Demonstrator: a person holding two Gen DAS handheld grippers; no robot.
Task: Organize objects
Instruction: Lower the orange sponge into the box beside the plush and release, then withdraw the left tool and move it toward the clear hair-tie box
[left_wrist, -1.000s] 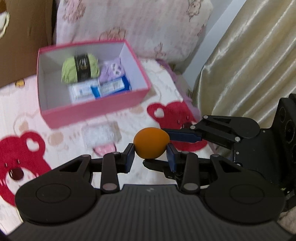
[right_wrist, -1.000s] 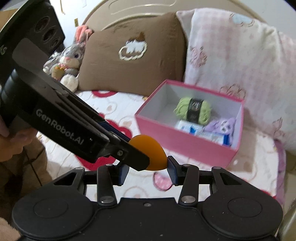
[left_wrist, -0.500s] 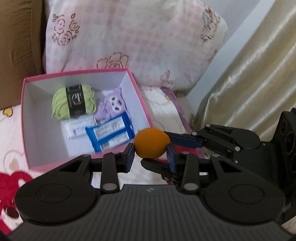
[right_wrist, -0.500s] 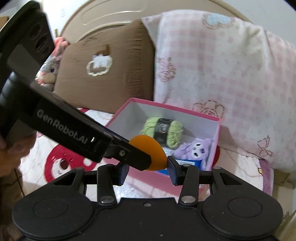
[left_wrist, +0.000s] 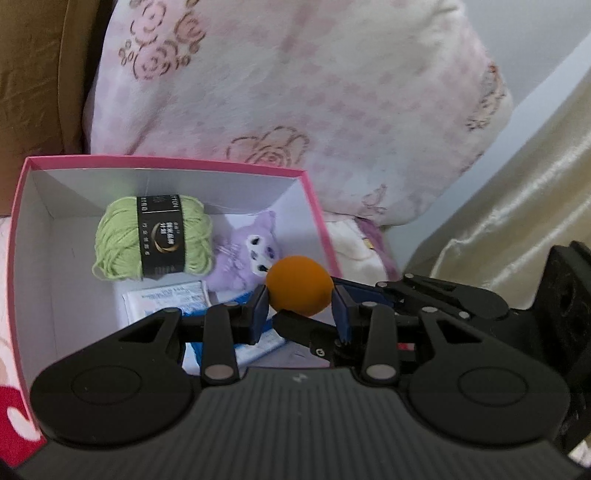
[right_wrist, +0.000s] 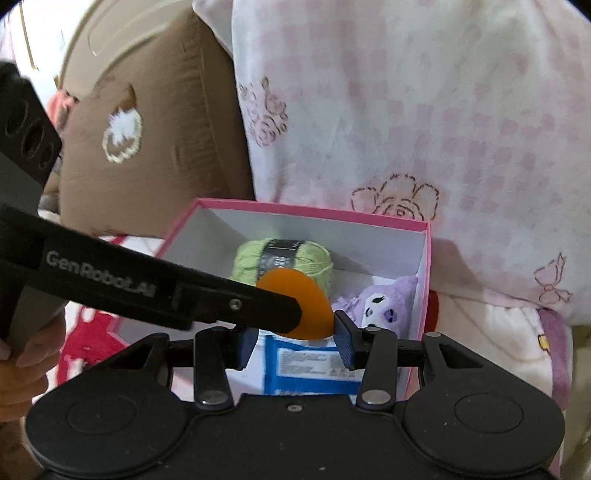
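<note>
Orange egg-shaped sponge (left_wrist: 298, 285) held above pink box (left_wrist: 312, 206), pinched from two sides. Left gripper (left_wrist: 300, 308) clamped on it; right gripper (right_wrist: 293, 338) likewise clamped on it. Inside box: green yarn ball (left_wrist: 122, 240), purple plush (left_wrist: 240, 266), blue packets (right_wrist: 314, 369).

The pink cardboard box (left_wrist: 314, 206) rests on the bed, in front of the pink checked pillow (left_wrist: 295, 92). Inside, the green yarn ball (left_wrist: 155, 236) lies at the rear, the purple plush toy (left_wrist: 243, 258) to its right, and the blue-and-white packets (right_wrist: 314, 369) in front of both.
</note>
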